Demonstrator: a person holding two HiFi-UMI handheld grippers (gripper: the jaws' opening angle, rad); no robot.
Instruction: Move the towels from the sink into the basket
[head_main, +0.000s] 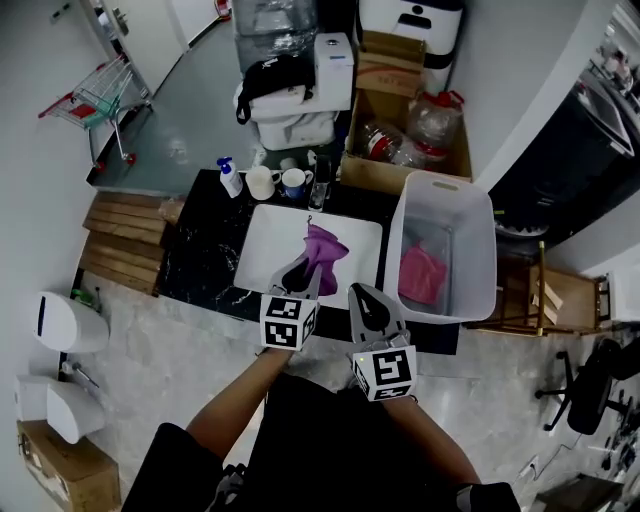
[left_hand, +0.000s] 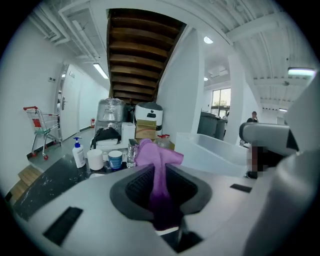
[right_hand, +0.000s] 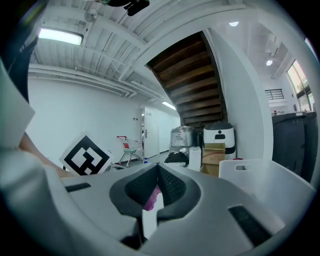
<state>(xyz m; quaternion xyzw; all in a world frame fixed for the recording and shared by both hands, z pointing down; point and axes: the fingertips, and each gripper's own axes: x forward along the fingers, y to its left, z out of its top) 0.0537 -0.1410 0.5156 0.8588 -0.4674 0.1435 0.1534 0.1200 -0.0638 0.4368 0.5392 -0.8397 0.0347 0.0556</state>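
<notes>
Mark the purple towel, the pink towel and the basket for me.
purple towel (head_main: 324, 250): head view, its bunched middle.
pink towel (head_main: 420, 275): head view, centre of the cloth.
basket (head_main: 472, 250): head view, bare right inner wall.

Purple towel (head_main: 322, 252), pink towel (head_main: 421, 275); white sink (head_main: 265, 238); pale grey, translucent basket (head_main: 481, 255); black counter (head_main: 200, 252) with white marbling.
</notes>
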